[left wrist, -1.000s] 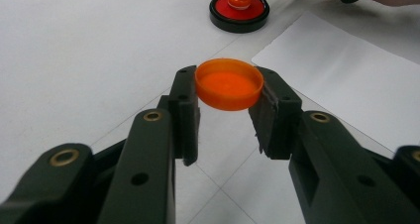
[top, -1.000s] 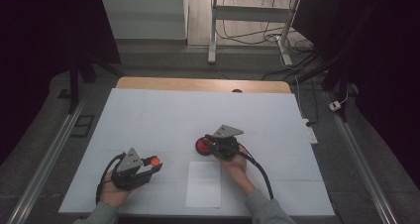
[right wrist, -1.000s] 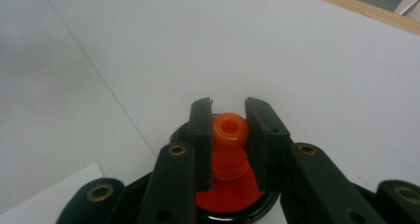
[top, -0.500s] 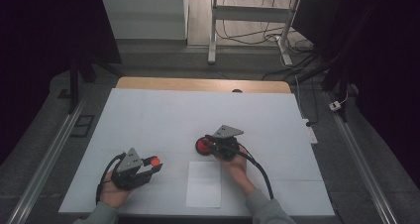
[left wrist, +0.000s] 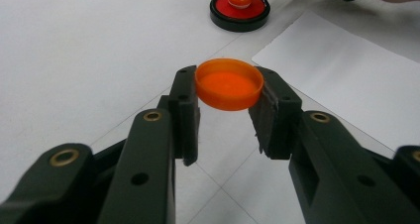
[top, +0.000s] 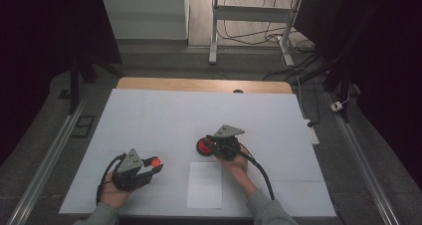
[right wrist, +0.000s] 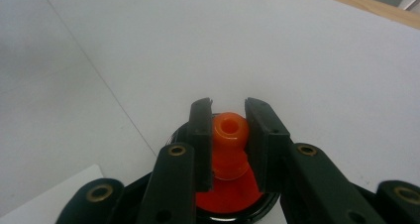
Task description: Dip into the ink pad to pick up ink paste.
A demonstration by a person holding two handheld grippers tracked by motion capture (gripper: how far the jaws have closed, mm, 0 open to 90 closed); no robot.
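Note:
An orange round cap (left wrist: 229, 84) sits hollow side up between the pads of my left gripper (left wrist: 225, 110), which is shut on it just above the white table. In the high view the cap (top: 155, 162) shows at the tip of the left gripper (top: 152, 166), near the table's front left. My right gripper (right wrist: 229, 135) is shut on the orange knob (right wrist: 229, 135) of a stamp-like piece that stands in a black-rimmed red round pad (right wrist: 228, 199). That red pad (top: 203, 146) lies at the table's middle, left of the right gripper (top: 211, 146).
A white sheet of paper (top: 205, 184) lies flat between the two hands near the front edge. The white tabletop (top: 199, 115) stretches open behind the grippers, with a wooden strip (top: 199, 84) along its far edge. Cables run on the floor beyond.

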